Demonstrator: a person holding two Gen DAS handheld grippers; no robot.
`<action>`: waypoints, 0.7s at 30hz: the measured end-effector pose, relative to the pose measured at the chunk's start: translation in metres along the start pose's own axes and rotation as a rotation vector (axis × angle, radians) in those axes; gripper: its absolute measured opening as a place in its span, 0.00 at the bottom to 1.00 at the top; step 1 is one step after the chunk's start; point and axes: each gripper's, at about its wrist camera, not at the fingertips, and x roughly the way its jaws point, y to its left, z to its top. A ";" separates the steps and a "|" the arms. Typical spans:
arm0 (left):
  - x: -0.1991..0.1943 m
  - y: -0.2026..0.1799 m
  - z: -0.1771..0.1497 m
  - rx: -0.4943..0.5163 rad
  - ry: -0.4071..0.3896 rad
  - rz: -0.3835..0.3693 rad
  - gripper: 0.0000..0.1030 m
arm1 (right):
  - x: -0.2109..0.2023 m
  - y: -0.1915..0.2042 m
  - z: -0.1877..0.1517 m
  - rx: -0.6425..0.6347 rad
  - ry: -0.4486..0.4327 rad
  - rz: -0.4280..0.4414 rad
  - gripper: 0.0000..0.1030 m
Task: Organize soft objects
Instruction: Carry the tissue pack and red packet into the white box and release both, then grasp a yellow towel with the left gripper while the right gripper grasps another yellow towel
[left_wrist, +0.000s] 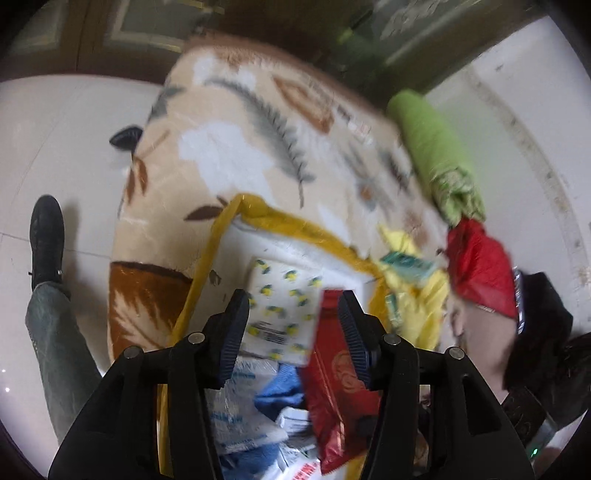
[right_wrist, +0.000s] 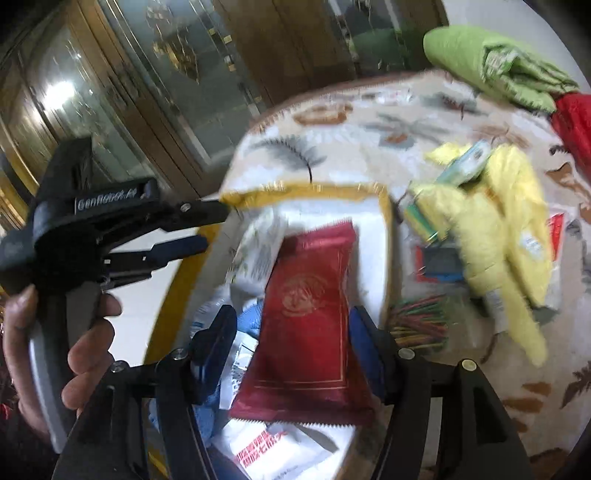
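A white bin with a yellow rim (left_wrist: 218, 236) (right_wrist: 314, 190) sits on a leaf-patterned blanket. In it lie a red foil pack (left_wrist: 340, 376) (right_wrist: 310, 314), a lemon-print tissue pack (left_wrist: 280, 314), a blue cloth (left_wrist: 280, 391) and white plastic packs (right_wrist: 280, 450). My left gripper (left_wrist: 293, 332) is open above the bin, over the lemon-print and red packs. My right gripper (right_wrist: 295, 347) is open, its fingers either side of the red pack, which lies loose. The left gripper also shows at the bin's left edge in the right wrist view (right_wrist: 184, 229).
On the blanket (left_wrist: 236, 155) right of the bin lie a yellow cloth (right_wrist: 498, 221), a green rolled cloth (left_wrist: 436, 147) (right_wrist: 491, 62), a red cloth (left_wrist: 480, 266), small packs and coloured sticks (right_wrist: 417, 321). A glass cabinet (right_wrist: 147, 81) stands behind. My shoe (left_wrist: 46, 236) is on white floor.
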 end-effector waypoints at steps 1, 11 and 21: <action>-0.007 -0.006 -0.005 0.006 -0.018 0.002 0.49 | -0.012 -0.003 -0.001 -0.010 -0.026 0.013 0.62; -0.012 -0.094 -0.107 0.106 -0.046 0.041 0.49 | -0.077 -0.068 -0.041 0.006 -0.031 0.009 0.62; 0.043 -0.155 -0.139 0.244 0.060 0.110 0.49 | -0.096 -0.139 -0.050 0.183 0.021 0.058 0.62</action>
